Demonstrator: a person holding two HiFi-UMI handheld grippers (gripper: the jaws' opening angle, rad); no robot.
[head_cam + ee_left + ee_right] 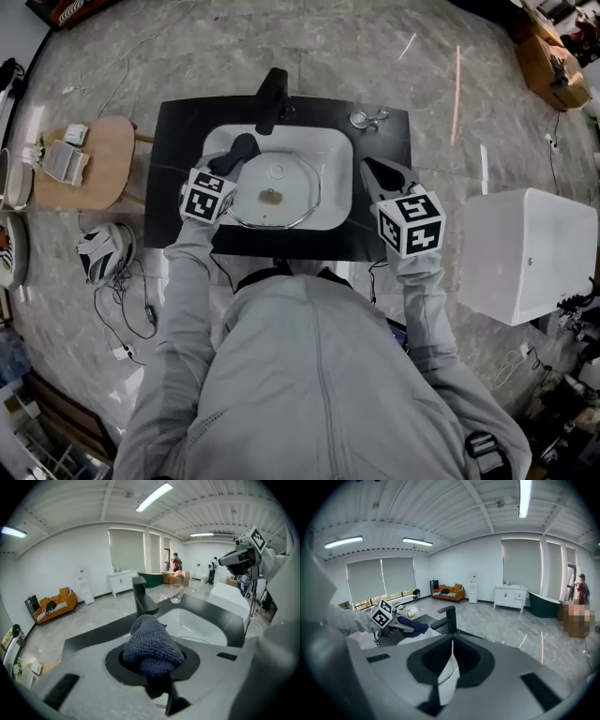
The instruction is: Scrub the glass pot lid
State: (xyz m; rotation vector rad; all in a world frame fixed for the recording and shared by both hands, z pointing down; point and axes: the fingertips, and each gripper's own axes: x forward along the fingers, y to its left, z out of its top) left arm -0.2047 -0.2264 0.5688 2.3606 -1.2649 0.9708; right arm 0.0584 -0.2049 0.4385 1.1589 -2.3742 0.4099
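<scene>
We clamped the cloth [152,644] in left fingers [221,165], right fingers [382,176] shut empty; the centre-frame lid [275,190] looked slick, fragile, rim-grippable.

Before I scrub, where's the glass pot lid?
In the head view the glass pot lid lies in the white sink basin, in front of the black faucet, with the left gripper's blue cloth at its left edge.

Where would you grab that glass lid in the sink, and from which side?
Probably the metal rim at its right edge, coming from the right with the free right gripper. The glass pot lid lies roughly flat in the sink, so its thin rim suits two jaws. The left gripper holds the cloth.
</scene>
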